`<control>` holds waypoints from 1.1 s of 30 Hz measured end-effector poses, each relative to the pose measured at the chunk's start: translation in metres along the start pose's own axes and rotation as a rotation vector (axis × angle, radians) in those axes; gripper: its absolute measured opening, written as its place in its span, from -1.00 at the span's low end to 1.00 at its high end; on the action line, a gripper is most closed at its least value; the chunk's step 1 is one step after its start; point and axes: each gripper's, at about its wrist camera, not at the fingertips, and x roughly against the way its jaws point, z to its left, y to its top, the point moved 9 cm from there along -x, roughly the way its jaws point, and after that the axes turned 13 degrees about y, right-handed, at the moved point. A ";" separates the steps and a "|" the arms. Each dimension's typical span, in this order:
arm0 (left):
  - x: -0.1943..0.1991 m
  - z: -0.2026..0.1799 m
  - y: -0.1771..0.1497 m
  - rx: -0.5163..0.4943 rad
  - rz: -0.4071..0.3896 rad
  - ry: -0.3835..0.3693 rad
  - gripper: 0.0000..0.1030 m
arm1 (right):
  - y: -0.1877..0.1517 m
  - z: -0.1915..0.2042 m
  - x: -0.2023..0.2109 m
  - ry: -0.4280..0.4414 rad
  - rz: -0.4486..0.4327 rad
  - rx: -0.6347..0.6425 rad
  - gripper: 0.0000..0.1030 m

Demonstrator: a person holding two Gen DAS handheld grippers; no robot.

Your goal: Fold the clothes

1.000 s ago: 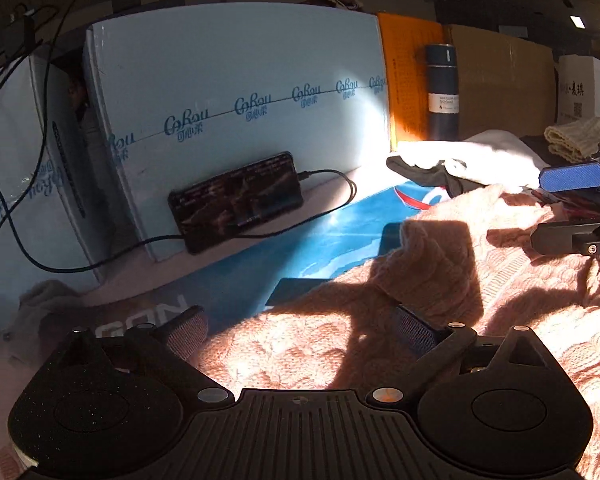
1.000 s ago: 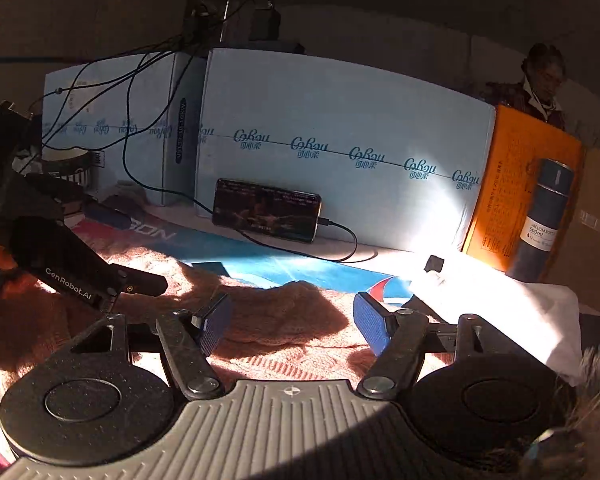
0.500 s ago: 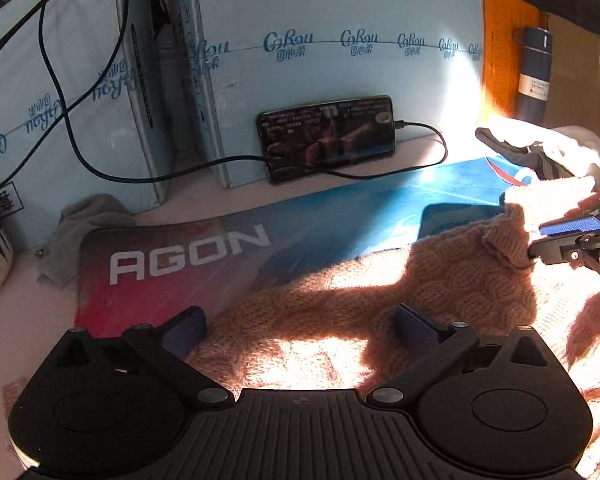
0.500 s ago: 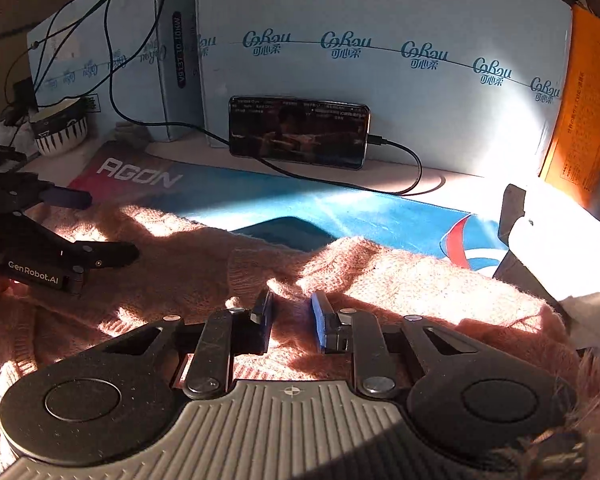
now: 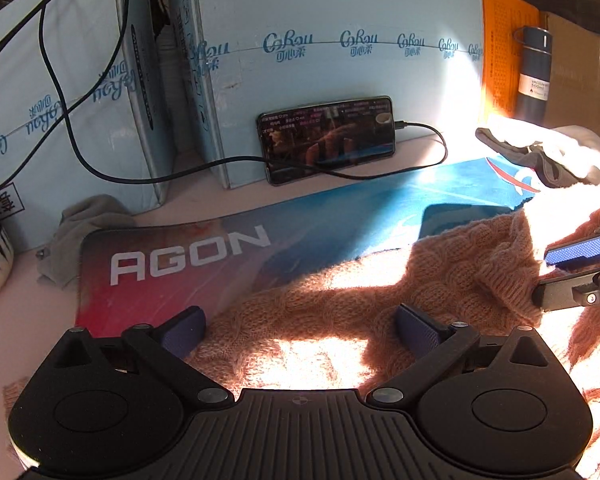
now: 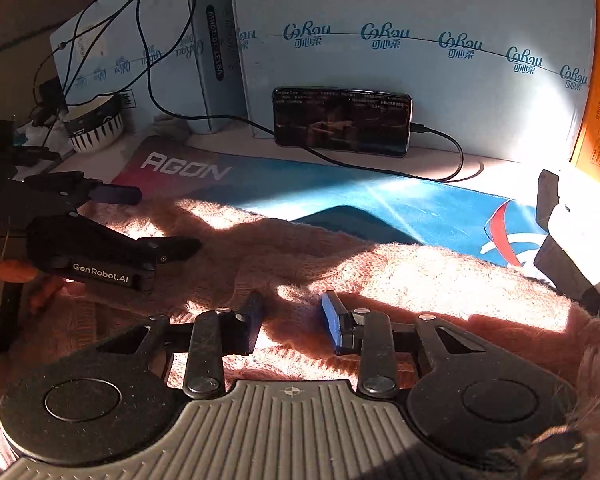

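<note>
Sweater, peach cable-knit, lies spread on the AGON desk mat, directly under and ahead of both sets of my fingers. Strong sun patches and hard shadows across the knit.

My left gripper: jaws spread wide, nothing between the pads, knit lying loose below and between them. Its left pad sits over the sweater's edge where the mat shows.

My right gripper: jaws parted with a modest gap, blue pads facing each other over a raised ridge of knit; not pinching it, as far as I can see.

From the left wrist view, the right gripper's fingertips show off to the right of my left fingers, against a folded-up bump of sweater.

Beyond the fingers: phone propped against a pale blue box, cable plugged in. Dark flask far right of the left fingers. Striped bowl far left of the right fingers.
</note>
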 end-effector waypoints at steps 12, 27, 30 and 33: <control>-0.001 0.000 0.000 0.002 0.002 -0.001 1.00 | 0.011 -0.036 0.044 -0.137 -0.169 -0.070 0.49; 0.002 0.003 0.002 0.033 -0.016 -0.035 1.00 | 0.010 -0.037 0.087 -0.172 -0.288 -0.043 0.72; 0.012 0.005 0.007 0.069 -0.065 -0.079 1.00 | -0.004 -0.019 0.124 -0.199 -0.385 0.074 1.00; 0.027 0.003 0.014 0.084 -0.144 -0.112 1.00 | -0.034 -0.008 0.153 -0.261 -0.468 0.189 1.00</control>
